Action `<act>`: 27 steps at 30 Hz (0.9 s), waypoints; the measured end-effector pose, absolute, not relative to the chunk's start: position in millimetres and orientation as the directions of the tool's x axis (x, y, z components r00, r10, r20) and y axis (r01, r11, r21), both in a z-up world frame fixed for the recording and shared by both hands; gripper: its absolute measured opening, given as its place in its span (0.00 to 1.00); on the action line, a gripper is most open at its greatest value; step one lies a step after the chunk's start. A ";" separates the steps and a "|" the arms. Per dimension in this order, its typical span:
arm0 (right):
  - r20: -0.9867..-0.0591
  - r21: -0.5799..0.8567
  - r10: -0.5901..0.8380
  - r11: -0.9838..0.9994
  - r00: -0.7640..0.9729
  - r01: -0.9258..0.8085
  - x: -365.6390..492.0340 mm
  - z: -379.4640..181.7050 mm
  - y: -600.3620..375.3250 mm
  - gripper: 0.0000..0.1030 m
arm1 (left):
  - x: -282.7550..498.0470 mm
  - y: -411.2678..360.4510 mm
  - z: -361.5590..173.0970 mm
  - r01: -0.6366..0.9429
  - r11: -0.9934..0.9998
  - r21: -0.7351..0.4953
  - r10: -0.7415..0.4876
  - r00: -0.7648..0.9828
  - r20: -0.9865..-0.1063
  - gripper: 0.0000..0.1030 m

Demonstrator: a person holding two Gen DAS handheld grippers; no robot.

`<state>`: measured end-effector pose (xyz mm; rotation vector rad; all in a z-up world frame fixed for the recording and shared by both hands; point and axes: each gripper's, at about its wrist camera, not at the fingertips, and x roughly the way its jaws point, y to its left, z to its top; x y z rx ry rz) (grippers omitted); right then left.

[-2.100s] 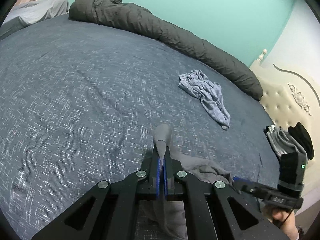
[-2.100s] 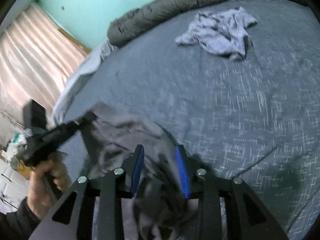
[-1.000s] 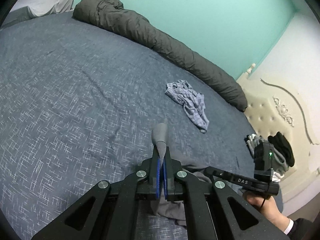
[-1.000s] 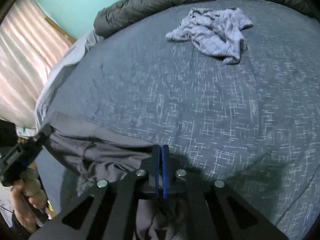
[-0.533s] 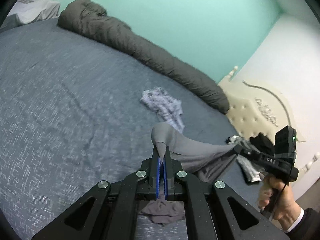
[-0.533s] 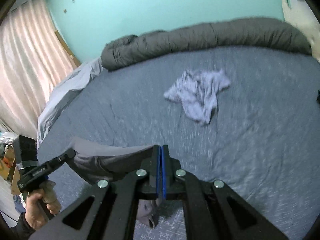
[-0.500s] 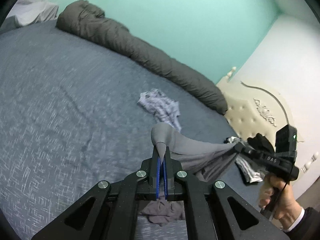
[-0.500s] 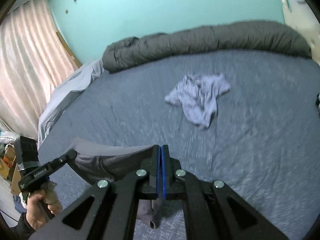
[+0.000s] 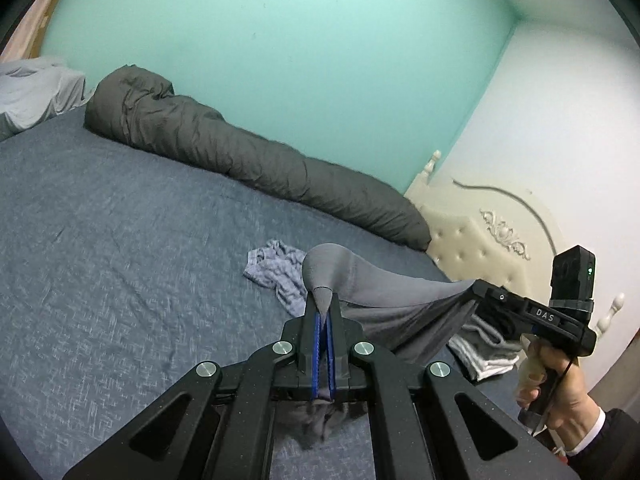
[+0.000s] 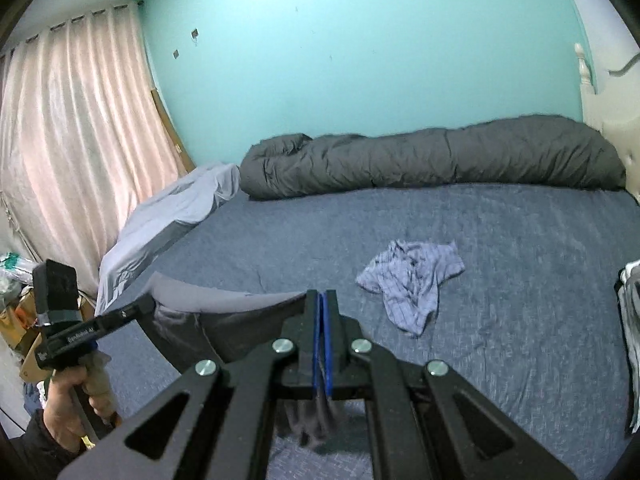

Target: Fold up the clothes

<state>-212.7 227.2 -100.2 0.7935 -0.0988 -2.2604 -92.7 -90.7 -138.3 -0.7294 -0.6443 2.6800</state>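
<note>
Two grippers clamped on one grey garment (image 9: 384, 284), now lifted clear of the bed (image 9: 100, 264) and stretched taut across lower centre of frame; a second ago bunched low on the sheet. Left gripper (image 9: 323, 312) pinching one corner, right gripper (image 10: 321, 320) pinching the other, both jaws closed on cloth. Reads as spread for laying flat ahead of a fold. Crumpled striped garment (image 10: 412, 280) mid-frame on bed, folded stack (image 9: 480, 348) at lower right
</note>
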 end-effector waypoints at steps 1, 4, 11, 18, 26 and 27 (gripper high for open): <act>-0.533 0.299 -0.657 -0.735 -0.533 0.608 -215.1 -110.9 226.5 0.01 | -94.4 -89.7 -143.7 -0.148 -0.862 -0.485 0.379 -0.823 -0.422 0.02; -0.588 0.315 -0.643 -0.740 -0.491 0.594 -219.7 -149.4 223.3 0.01 | -99.4 -86.9 -160.1 -0.124 -0.873 -0.472 0.368 -0.802 -0.470 0.02; -0.695 0.355 -0.600 -0.766 -0.397 0.536 -230.0 -246.5 213.5 0.01 | -111.9 -84.6 -238.2 -0.040 -0.888 -0.458 0.340 -0.728 -0.595 0.02; -0.774 0.299 -0.533 -0.784 -0.343 0.544 -217.8 -316.8 201.9 0.01 | -116.4 -75.5 -309.7 0.009 -0.914 -0.406 0.304 -0.647 -0.699 0.02; -0.772 0.396 -0.570 -0.778 -0.282 0.487 -195.6 -360.4 215.4 0.01 | -109.4 -64.5 -335.2 -0.009 -0.921 -0.389 0.324 -0.572 -0.754 0.02; -0.765 0.406 -0.576 -0.778 -0.287 0.480 -193.2 -361.6 218.9 0.02 | -107.6 -62.0 -336.3 -0.019 -0.921 -0.390 0.331 -0.566 -0.755 0.02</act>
